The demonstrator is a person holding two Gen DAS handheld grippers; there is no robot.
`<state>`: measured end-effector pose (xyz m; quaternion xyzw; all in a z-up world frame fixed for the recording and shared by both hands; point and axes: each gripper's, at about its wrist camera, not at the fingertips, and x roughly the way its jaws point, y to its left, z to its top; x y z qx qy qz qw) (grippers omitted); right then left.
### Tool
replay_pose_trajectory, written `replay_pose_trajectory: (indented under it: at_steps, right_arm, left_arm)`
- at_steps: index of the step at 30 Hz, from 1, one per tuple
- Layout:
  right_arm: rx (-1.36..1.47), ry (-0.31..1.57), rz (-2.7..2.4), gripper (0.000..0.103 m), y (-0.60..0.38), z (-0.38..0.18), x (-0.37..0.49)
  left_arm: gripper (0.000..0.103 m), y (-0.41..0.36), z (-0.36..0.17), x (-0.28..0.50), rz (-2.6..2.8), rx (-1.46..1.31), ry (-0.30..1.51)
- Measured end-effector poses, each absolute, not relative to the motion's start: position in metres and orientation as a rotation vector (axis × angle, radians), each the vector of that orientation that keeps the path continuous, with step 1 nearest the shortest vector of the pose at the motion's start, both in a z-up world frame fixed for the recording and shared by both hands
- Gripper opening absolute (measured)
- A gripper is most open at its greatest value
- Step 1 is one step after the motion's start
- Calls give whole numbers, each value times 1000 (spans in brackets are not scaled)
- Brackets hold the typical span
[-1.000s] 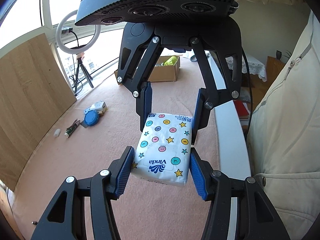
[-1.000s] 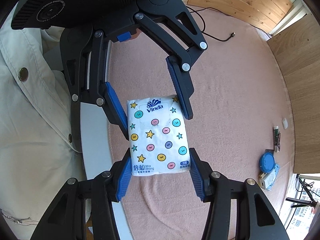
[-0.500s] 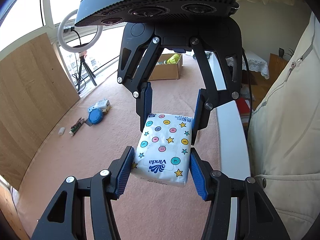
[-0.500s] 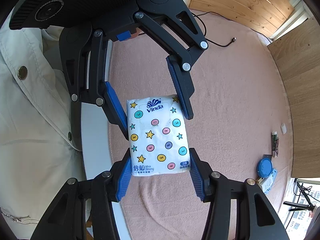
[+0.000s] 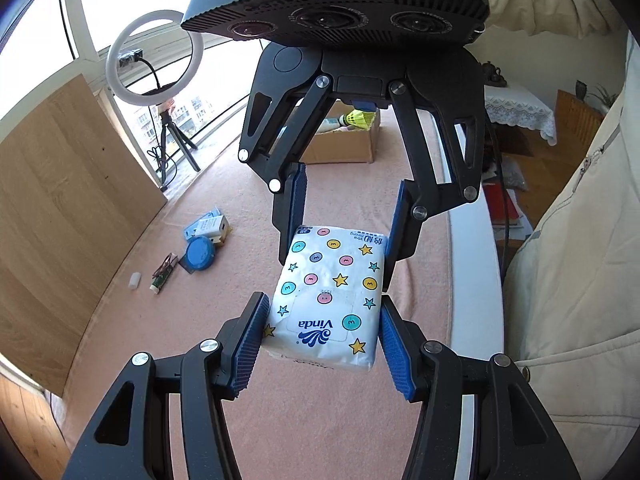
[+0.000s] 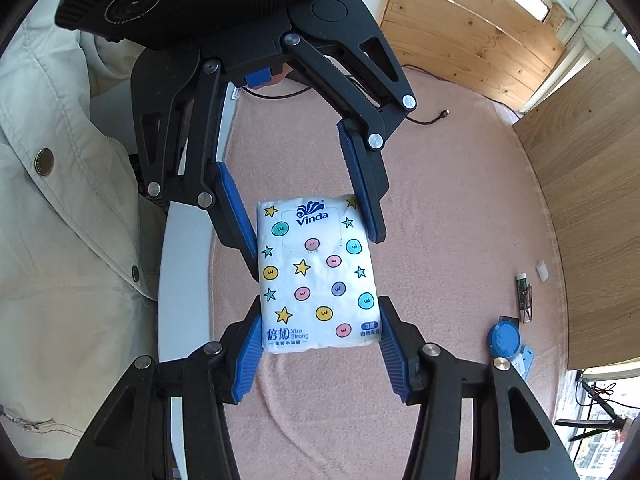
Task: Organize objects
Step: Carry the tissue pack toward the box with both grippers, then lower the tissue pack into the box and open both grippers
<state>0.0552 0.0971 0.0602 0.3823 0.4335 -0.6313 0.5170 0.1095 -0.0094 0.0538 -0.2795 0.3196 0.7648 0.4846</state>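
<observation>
A white Vinda tissue pack (image 5: 330, 294) with coloured dots and stars hangs above the pink table cover, held at both ends. My left gripper (image 5: 322, 334) is shut on its logo end. My right gripper (image 5: 340, 224) faces it and is shut on the far end. In the right wrist view the same pack (image 6: 316, 276) sits between my right gripper (image 6: 318, 338) at the bottom and my left gripper (image 6: 308, 204) at the top.
A cardboard box (image 5: 340, 142) with items stands at the far end. A blue round lid (image 5: 200, 254), small packets (image 5: 208, 228) and a thin tube (image 5: 162, 278) lie to the left by the wooden panel (image 5: 68, 196). A cable (image 6: 424, 118) lies on the cover. A person in a cream jacket (image 5: 576, 260) stands beside the table.
Both grippers and the pack have moved together; the lid and packets have shifted right and down in the left wrist view. The grip on the pack is the same.
</observation>
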Motion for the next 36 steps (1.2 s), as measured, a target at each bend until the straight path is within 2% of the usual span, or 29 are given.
replay_pose_trajectory:
  at_steps: [12, 23, 29, 30, 33, 36]
  right_arm:
    - [694, 969, -1645, 48, 230, 77, 49]
    - [725, 972, -1787, 48, 391, 91, 45]
    - [745, 945, -1854, 48, 452, 89, 43]
    - [743, 942, -1862, 48, 462, 88, 45]
    - [737, 963, -1905, 52, 477, 81, 40]
    - [805, 996, -1942, 66, 489, 67, 37]
  left_arm:
    - [57, 151, 95, 69, 1782, -708, 953]
    - [57, 340, 105, 28, 1630, -609, 1020]
    - [57, 410, 102, 17, 1577, -603, 1045]
    - [59, 418, 101, 15, 1582, -610, 1049]
    - [84, 436, 93, 6, 1670, -649, 1097]
    - [93, 435, 88, 0, 1771, -641, 1134]
